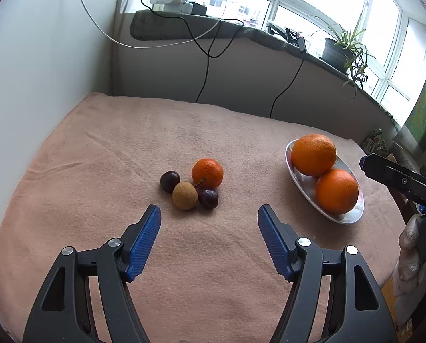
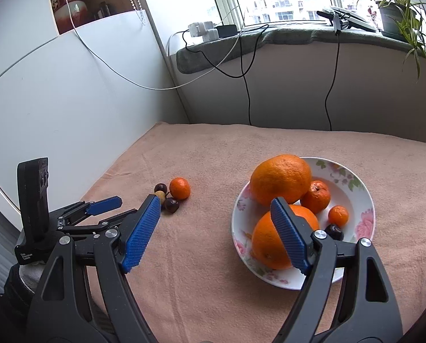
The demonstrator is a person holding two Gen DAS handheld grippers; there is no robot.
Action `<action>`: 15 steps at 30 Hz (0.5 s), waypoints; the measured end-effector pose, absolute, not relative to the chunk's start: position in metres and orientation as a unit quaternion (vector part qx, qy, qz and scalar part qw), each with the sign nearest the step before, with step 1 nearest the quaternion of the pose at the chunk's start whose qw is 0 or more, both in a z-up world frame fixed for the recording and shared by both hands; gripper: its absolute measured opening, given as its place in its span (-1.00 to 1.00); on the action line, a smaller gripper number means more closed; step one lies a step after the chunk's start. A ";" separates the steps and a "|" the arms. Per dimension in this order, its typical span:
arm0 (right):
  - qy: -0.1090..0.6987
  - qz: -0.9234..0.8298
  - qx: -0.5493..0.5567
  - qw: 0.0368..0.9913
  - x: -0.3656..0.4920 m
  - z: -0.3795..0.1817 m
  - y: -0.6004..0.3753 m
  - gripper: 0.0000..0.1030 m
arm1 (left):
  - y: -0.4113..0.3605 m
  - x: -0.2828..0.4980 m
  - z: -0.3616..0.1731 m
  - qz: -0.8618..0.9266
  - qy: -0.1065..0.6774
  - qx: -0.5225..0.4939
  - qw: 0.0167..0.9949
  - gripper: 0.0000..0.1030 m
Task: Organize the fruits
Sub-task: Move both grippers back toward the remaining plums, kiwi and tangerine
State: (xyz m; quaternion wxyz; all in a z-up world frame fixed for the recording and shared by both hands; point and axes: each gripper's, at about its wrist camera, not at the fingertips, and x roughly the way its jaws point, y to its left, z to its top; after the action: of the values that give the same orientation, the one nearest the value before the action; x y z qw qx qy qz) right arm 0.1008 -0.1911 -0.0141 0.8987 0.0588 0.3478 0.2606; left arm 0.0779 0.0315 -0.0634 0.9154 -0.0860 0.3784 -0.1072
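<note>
On the peach cloth (image 1: 98, 171) lies a small cluster: a mandarin (image 1: 207, 173), two dark plums (image 1: 170, 181) (image 1: 208, 198) and a tan round fruit (image 1: 185, 195). My left gripper (image 1: 209, 211) is open and empty, just short of that cluster. In the right wrist view a flowered plate (image 2: 364, 200) holds two big oranges (image 2: 281, 178) (image 2: 263, 243), two mandarins (image 2: 315, 196) (image 2: 338, 215) and a dark plum (image 2: 334, 232). My right gripper (image 2: 215, 203) hovers open and empty at the plate's left rim. Its right finger covers part of the near orange.
A white wall panel (image 2: 56, 100) stands along the left of the table. Black and white cables (image 1: 207, 57) hang from the windowsill (image 1: 184, 25) behind it. A potted plant (image 1: 347, 48) sits on the sill at the right. A gloved hand (image 1: 413, 245) shows at the right edge.
</note>
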 end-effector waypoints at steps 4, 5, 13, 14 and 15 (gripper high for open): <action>0.364 0.277 0.071 0.886 0.111 -0.018 -0.177 0.59 | 0.042 0.079 -0.067 -0.109 0.378 -0.102 0.914 0.27; 0.368 0.280 0.074 0.883 0.114 -0.019 -0.173 0.59 | 0.044 0.080 -0.069 -0.110 0.379 -0.106 0.913 0.20; 0.399 0.309 0.079 0.860 0.138 -0.028 -0.135 0.35 | 0.050 0.088 -0.081 -0.123 0.393 -0.122 0.903 0.08; 0.403 0.310 0.077 0.857 0.141 -0.030 -0.130 0.32 | 0.051 0.089 -0.083 -0.123 0.395 -0.125 0.902 0.04; 0.409 0.313 0.077 0.854 0.144 -0.033 -0.124 0.28 | 0.052 0.091 -0.084 -0.124 0.396 -0.127 0.901 0.01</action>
State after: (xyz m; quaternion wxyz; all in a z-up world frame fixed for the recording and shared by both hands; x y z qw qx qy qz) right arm 0.1442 -0.1243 -0.0329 0.8540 0.0772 0.4086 0.3126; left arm 0.0910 0.0518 -0.0844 0.9008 -0.1272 0.3964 -0.1236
